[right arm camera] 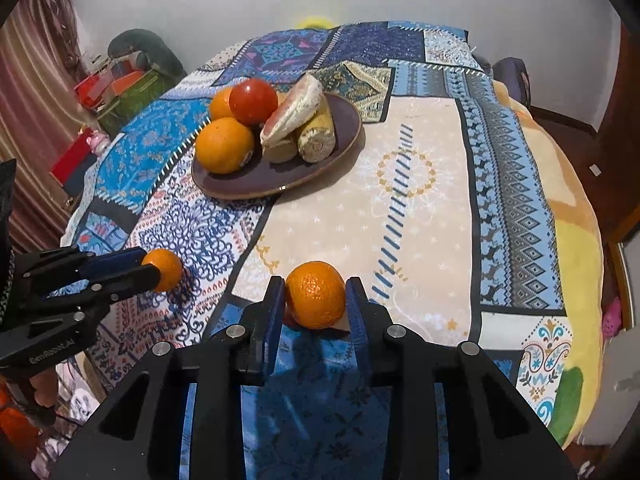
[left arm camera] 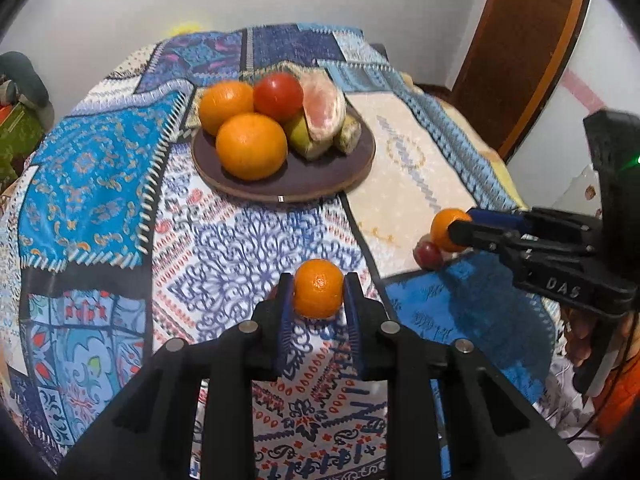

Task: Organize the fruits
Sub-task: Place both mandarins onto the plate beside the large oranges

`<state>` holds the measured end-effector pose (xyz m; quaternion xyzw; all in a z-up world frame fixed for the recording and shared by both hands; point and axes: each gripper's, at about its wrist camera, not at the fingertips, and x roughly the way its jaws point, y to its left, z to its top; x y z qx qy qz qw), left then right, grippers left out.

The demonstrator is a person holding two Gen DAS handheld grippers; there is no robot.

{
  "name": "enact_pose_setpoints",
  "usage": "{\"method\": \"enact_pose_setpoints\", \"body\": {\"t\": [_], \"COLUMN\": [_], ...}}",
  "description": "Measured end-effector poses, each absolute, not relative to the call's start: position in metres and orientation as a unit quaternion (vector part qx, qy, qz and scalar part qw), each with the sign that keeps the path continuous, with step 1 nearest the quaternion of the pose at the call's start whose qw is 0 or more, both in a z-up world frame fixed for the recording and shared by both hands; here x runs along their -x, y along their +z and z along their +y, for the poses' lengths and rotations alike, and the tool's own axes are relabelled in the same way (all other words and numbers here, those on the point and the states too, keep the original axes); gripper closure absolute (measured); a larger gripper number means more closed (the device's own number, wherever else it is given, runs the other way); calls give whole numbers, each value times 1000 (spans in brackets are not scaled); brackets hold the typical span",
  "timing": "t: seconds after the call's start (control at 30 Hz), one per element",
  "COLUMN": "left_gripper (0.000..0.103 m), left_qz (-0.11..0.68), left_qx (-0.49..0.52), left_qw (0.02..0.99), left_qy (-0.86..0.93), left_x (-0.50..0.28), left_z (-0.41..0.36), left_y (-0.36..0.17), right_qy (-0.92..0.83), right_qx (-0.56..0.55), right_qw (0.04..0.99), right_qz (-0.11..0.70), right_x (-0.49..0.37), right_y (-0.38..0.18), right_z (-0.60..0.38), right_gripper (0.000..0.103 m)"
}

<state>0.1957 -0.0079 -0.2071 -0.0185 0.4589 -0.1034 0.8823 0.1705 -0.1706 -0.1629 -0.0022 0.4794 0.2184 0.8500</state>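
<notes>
My left gripper (left arm camera: pixel 319 292) is shut on a small orange (left arm camera: pixel 319 289) above the patterned cloth; it also shows in the right wrist view (right arm camera: pixel 162 270). My right gripper (right arm camera: pixel 316 300) is shut on a second small orange (right arm camera: pixel 316 294), seen from the left wrist view (left arm camera: pixel 448 229). A small dark red fruit (left arm camera: pixel 429 255) lies on the cloth just under the right gripper. A brown plate (left arm camera: pixel 320 184) farther back holds two big oranges (left arm camera: pixel 251 146), a red tomato (left arm camera: pixel 278 96), a pink grapefruit wedge (left arm camera: pixel 324 106) and yellow-green pieces (right arm camera: pixel 318 136).
The table is covered by a blue patchwork cloth (left arm camera: pixel 96 184) with a cream panel (right arm camera: pixel 400 200). Its right edge drops off beside a wooden door (left arm camera: pixel 528 40). Clutter and a red box (right arm camera: pixel 76 160) stand off the left edge.
</notes>
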Motion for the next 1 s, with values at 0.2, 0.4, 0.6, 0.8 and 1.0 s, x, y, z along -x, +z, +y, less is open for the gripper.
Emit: {"method": "enact_pose_setpoints", "body": {"t": [0.2,0.4,0.6,0.8,1.0], "left_gripper": [79,79,79,79,79], "left_qz": [434,420,422,431,446], "left_qx": [28,32,37,44,49], "left_qw": [895,902,900,896,887], "left_qy": [-102,-100,-99,-102,-111], "left_x": [-203,-225,-248,-268,-285], "left_z": [0,2,3,5,4], "left_y": [-186,-175,-180,-191,-208], "right_qy": [225,233,242,249,252], "right_qx": [4,6,10,17,24], "right_qw": [858,863,864,860,854], "right_qz": [462,448,442,444,454], "right_x": [-180,-193,-211,-230,-245], "right_y": [-149,-140,-139,-145,-159], "right_z": [-164,-154,-141,-131,-122], "right_gripper": [75,75,75,75,75]}}
